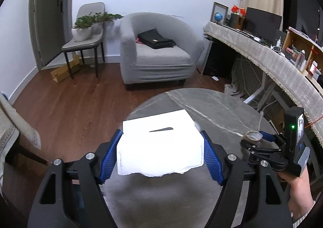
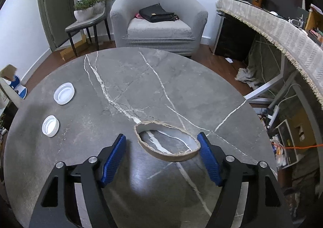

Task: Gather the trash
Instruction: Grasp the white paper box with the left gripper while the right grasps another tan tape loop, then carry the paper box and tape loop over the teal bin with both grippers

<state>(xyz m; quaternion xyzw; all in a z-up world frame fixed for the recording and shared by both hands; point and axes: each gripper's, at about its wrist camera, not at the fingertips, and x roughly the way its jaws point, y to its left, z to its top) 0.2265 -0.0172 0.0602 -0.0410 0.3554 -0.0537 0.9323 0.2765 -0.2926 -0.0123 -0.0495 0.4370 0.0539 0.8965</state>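
My left gripper [image 1: 161,147] is shut on a white foam block [image 1: 159,147] with a dark slit on top, holding it above the round grey marble table [image 1: 212,104]. My right gripper [image 2: 161,147] is open around an empty cardboard tape ring [image 2: 167,155] that lies on the table [image 2: 125,78]; the ring's right side is next to the right finger [image 2: 208,157] and a gap stays at the left. The ring [image 1: 254,136] and right gripper [image 1: 260,141] also show at the right of the left wrist view. Two white bottle caps [image 2: 64,93] [image 2: 50,126] lie at the table's left.
A grey armchair [image 2: 159,25] with a black bag [image 2: 157,13] stands beyond the table. A chair with potted plants [image 2: 84,10] is at the back left. A long cloth-covered desk [image 2: 282,32] runs along the right, with cables and boxes [image 2: 286,141] beneath.
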